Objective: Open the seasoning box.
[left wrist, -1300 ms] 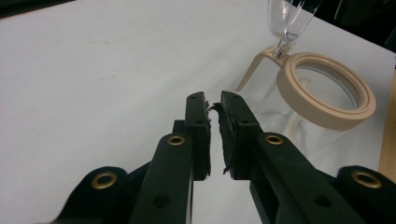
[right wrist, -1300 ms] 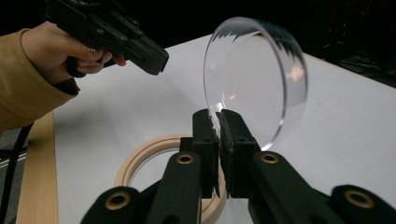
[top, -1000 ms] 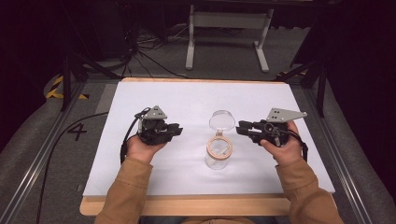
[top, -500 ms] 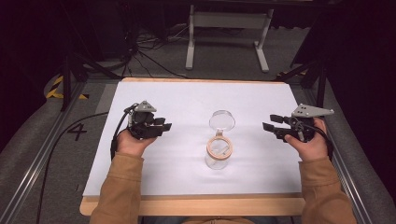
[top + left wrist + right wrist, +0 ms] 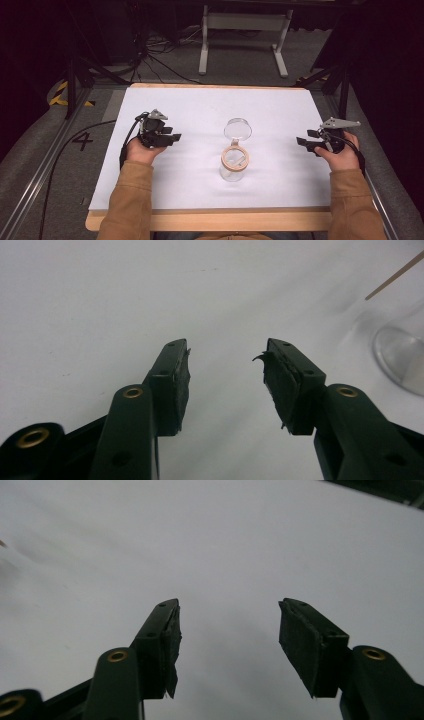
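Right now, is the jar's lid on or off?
On. The wooden-rimmed lid sits atop the upright glass jar at the table's centre.

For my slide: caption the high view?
Open left claw and right claw flank a glass jar on the white table.

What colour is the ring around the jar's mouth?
Light tan, like wood, on the clear jar; the high view shows it best.

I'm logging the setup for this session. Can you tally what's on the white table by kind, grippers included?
Clear glass jar with wooden lid ring: 1
Clear round glass lid: 1
Left gripper, right gripper, both open and holding nothing: 2
Total: 4
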{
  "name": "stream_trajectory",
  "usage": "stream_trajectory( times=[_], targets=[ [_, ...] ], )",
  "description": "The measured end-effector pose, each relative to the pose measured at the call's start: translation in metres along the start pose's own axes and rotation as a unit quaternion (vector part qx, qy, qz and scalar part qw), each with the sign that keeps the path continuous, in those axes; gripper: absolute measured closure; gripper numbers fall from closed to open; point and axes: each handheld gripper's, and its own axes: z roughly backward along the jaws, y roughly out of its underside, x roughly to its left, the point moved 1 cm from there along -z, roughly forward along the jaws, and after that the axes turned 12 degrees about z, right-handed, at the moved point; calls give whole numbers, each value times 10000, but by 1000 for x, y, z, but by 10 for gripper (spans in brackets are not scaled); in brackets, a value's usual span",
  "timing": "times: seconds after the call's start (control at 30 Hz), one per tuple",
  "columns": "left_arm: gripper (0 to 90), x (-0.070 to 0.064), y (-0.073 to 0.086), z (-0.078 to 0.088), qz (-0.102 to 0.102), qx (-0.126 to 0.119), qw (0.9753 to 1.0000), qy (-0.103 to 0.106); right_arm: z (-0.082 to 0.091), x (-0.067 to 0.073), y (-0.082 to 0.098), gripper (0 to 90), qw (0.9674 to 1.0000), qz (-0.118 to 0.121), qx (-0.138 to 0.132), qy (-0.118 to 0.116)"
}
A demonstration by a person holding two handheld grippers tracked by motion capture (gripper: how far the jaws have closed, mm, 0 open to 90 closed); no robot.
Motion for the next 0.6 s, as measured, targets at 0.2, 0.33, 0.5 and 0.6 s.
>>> stream_trajectory(
  times=[0.2, 0.33, 0.5, 0.6],
  targets=[
    [491, 4, 4, -12, -77, 158, 9998, -28, -20, -8, 21, 409, 9990, -120, 402, -128],
    [479, 5, 6, -16, -54, 274, 9996, -9, -27, -8, 28, 391, 9978, 11, 639, -176],
    [466, 5, 6, -17, -81, 365, 9993, 7, -33, -6, 29, 378, 9973, 72, 669, -296],
    [464, 3, 6, -17, -151, 292, 9995, 33, -34, -4, 28, 376, 9974, 130, 625, -340]
  ],
)
